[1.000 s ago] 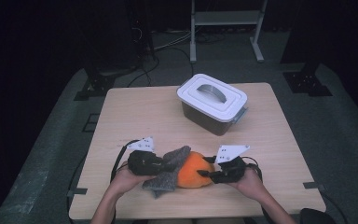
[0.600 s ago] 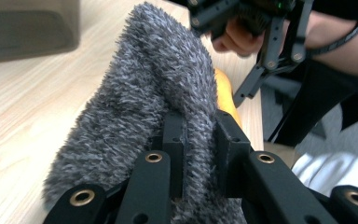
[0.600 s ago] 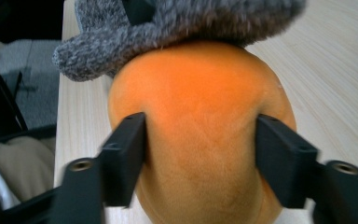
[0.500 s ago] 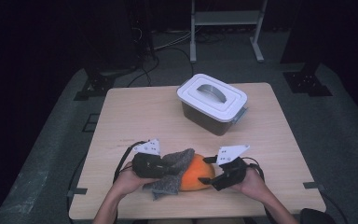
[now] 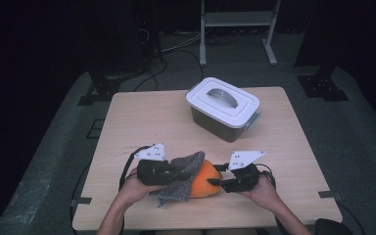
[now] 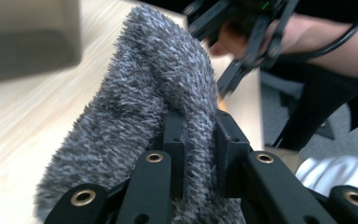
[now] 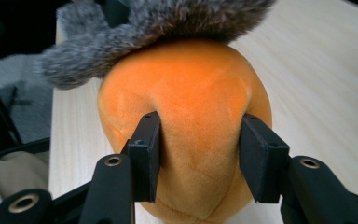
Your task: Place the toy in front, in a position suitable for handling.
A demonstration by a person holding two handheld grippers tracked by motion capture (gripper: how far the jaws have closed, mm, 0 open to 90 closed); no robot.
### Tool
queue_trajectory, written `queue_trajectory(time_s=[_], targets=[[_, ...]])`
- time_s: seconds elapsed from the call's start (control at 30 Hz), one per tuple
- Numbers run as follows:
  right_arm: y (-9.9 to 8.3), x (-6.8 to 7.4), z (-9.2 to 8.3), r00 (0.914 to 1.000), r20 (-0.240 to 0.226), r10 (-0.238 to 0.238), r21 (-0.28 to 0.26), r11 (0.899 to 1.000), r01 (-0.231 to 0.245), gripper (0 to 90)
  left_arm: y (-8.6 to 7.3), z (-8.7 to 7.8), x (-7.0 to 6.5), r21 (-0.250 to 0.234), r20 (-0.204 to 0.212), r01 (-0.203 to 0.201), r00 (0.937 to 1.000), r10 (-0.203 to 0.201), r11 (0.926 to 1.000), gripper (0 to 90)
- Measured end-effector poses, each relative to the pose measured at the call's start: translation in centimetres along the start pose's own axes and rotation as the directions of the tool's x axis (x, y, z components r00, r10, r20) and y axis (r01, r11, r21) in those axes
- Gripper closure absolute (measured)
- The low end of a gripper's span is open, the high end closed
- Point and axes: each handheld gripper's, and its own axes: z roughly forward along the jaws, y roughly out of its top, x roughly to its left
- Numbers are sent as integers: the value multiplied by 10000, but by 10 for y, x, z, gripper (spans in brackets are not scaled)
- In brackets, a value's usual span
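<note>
At the lower middle of the high view, a round orange plush toy (image 5: pixel 206 179) lies on the pale wooden surface (image 5: pixel 142 122), half covered by a shaggy grey fleece cloth (image 5: pixel 183 174) draped over its left side. The left claw (image 5: pixel 187 171) is pressed tight on a fold of that cloth; in the left gripper view the grey pile (image 6: pixel 158 93) bulges out between the black jaws. The right claw (image 5: pixel 214 182) has just been closing and now pinches the plush toy's near end, its pads denting the orange fabric (image 7: pixel 191 116) on both sides.

The step in hand looks like drawing the cloth off the toy. To do it well, the right claw should hold the toy firmly down against the surface while the left lifts the cloth up and away toward the left of the frame, so the pile does not drag the toy along. The cloth's fibres may cling to the plush.

Farther off, in the upper middle of the surface, stands a dark plastic box with a white lid and grey handle (image 5: pixel 223 105), well apart from both claws and not in the way. Beyond the surface, a white metal frame (image 5: pixel 237 29) stands on the dark floor.
</note>
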Motion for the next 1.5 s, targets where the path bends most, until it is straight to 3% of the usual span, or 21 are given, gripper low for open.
queue_trajectory(time_s=[0.07,0.2,0.3,0.4,0.5,0.57,0.63,0.7,0.77,0.83,0.93,1.0,1.07,1.13,1.2,1.27,1.33,1.5], targets=[[2,4,5,9990,156,-411,259,9988,406,518,-1,5,-1,562,-299,-156,9994,173,9983,774],[-3,-3,4,9992,134,-378,529,9979,371,516,-11,2,10,635,-482,280,9985,-250,9976,775],[-6,-8,3,10000,-90,24,497,9988,-20,466,-17,-2,15,726,-627,555,9967,-510,9958,775],[-7,-13,1,9983,-452,377,473,9983,-356,328,-20,-2,16,751,-544,636,9967,-596,9951,774],[-13,-18,2,9953,-518,823,847,9934,-778,253,-21,-2,16,768,-482,691,9967,-656,9946,774],[-16,-17,4,9939,-633,900,1114,9903,-826,270,-20,-2,16,768,-421,686,9970,-655,9947,773],[-15,-15,5,9944,-643,842,1186,9900,-762,389,-18,0,14,743,-354,608,9977,-583,9954,774],[-11,-10,3,9981,-456,406,1091,9934,-354,480,-13,-2,10,586,-377,487,9982,-466,9971,775],[-3,-4,-2,9999,-146,-7,785,9969,19,502,-4,-5,4,184,-258,251,9994,-246,9995,775],[5,2,-5,9995,-22,-321,386,9987,321,510,2,-6,0,95,-237,51,9997,-48,9999,775],[9,6,-7,9980,188,-610,272,9978,604,496,-1,-2,1,520,-522,60,9986,-33,9986,775],[5,3,-5,9994,61,-333,381,9987,330,431,-12,2,9,790,-466,388,9983,-352,9961,775],[0,-4,-3,9993,-351,146,420,9990,-131,335,-19,0,16,604,-242,801,9966,-787,9950,775],[-3,-10,-2,9976,-405,562,680,9963,-534,262,-21,-3,18,563,-288,863,9960,-848,9947,774],[-7,-12,2,9954,-522,808,912,9929,-758,252,-21,-4,17,599,-298,839,9962,-822,9947,774],[-10,-12,6,9932,-652,960,921,9917,-898,301,-19,-2,16,598,-292,749,9969,-733,9954,774],[-7,-8,5,9970,-471,616,788,9952,-577,418,-15,-4,13,571,-123,609,9981,-603,9965,774],[6,5,-3,9993,143,-353,310,9989,349,504,5,-7,-5,151,31,-195,9998,195,9997,774]])
